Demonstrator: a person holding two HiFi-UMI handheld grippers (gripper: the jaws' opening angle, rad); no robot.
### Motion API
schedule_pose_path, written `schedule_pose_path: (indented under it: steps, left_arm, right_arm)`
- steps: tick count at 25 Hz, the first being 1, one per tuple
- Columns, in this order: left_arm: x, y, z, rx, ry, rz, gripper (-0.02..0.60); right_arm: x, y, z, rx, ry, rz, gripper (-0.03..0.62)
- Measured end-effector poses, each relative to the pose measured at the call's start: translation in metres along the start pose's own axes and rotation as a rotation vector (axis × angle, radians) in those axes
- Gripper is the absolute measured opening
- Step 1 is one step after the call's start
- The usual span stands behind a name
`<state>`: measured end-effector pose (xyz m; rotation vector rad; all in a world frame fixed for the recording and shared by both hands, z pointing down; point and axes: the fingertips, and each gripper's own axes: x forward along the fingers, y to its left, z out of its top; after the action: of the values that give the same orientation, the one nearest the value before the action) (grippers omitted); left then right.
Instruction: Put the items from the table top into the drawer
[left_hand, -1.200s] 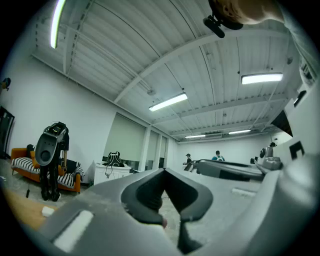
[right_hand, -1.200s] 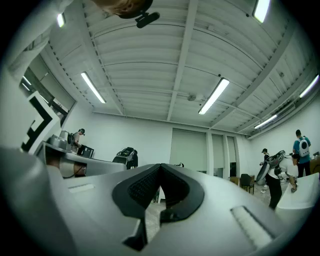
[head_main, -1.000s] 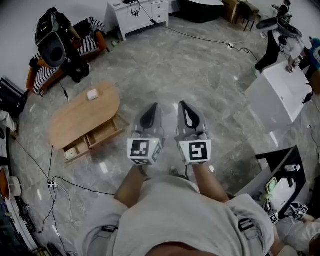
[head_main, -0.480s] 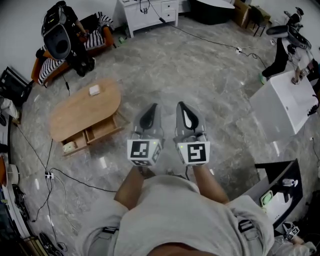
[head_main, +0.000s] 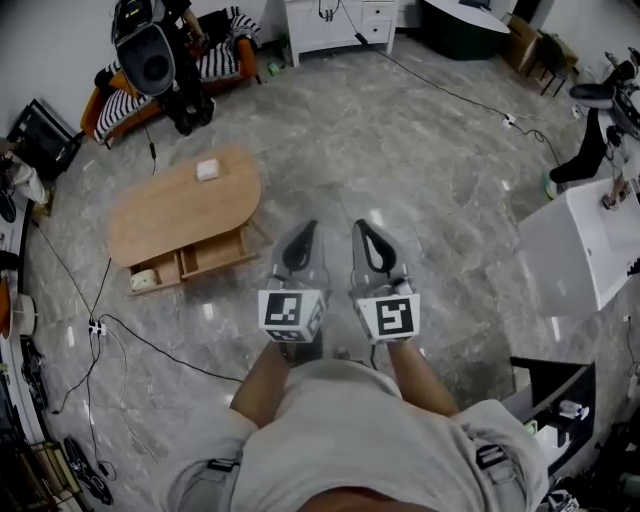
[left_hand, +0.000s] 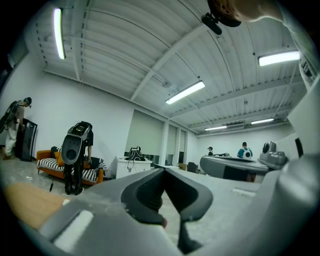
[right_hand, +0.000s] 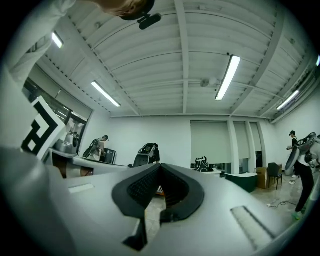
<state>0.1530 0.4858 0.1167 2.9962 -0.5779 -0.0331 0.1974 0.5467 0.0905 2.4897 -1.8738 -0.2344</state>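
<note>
— Two things worry me. The cord (head_main: 160, 352) snakes over the floor between the person and the table (head_main: 160, 225). The open drawer (head_main: 208, 256) also juts out on the near side. I'd guess a careless step in could catch a foot on one or knock a shin on the other.

— And the tongs?

— Both are clenched, tips together, with nothing in either. The left gripper (head_main: 303, 235) and right gripper (head_main: 366, 232) are held side by side in front of the body. They point about level, well apart from the table, and touch nothing.

— So where's the box?

— The white box (head_main: 207, 170) sits on the table top, toward the far edge. It's small and low. If the jaws aren't spread before they reach it, I reckon they'd shove it off the back. A pale item (head_main: 143, 281) already lies at the drawer's left end.
</note>
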Motion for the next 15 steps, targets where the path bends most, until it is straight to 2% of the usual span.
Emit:
schedule_pose_path:
  steps: [6,10,15]
  left_arm:
    - [0.042,0.084,0.008,-0.034,-0.025,0.068,0.02]
    - [0.07,0.142,0.007,-0.074,-0.01,0.108,0.02]
    - [0.097,0.215,-0.008,-0.103,0.039,0.154,0.02]
  right_arm:
    - [0.095,0.02,-0.007,-0.023,0.008,0.089,0.007]
    - [0.159,0.033,-0.014,-0.005,0.016,0.132,0.007]
    - [0.235,0.052,-0.037,0.012,0.094,0.176,0.007]
